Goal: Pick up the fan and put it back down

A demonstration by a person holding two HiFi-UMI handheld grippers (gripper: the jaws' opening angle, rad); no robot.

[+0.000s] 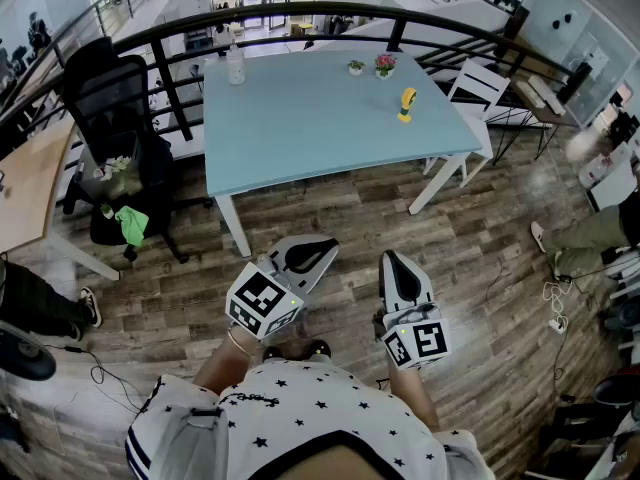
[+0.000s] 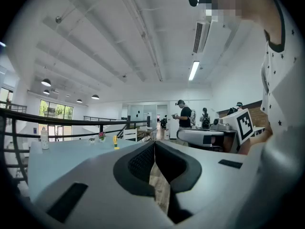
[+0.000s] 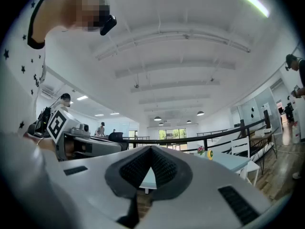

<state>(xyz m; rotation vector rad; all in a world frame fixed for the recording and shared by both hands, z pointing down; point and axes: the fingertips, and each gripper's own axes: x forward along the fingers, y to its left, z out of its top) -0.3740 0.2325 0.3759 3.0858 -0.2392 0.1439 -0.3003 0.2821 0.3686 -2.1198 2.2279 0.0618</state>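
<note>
Head view: yellow fan [image 1: 406,103] stands on the blue worktop [image 1: 300,128]; left hand-held gripper [image 1: 322,250] and right hand-held gripper [image 1: 390,264], both pressed together and empty, hover before that worktop.

The desk [image 1: 300,118] was pale blue and the fan [image 1: 406,103] yellow. The floor [image 1: 480,258] showed brown wood-grain planks. The office chair [image 1: 110,98] at the far left was black, the cloth [image 1: 131,223] by its seat bright green. The left hand-held gripper [image 1: 322,248] and right hand-held gripper [image 1: 390,261] were pale grey with black pads and black-and-white marker squares. The shirt [image 1: 300,408] was white with black stars.
</note>
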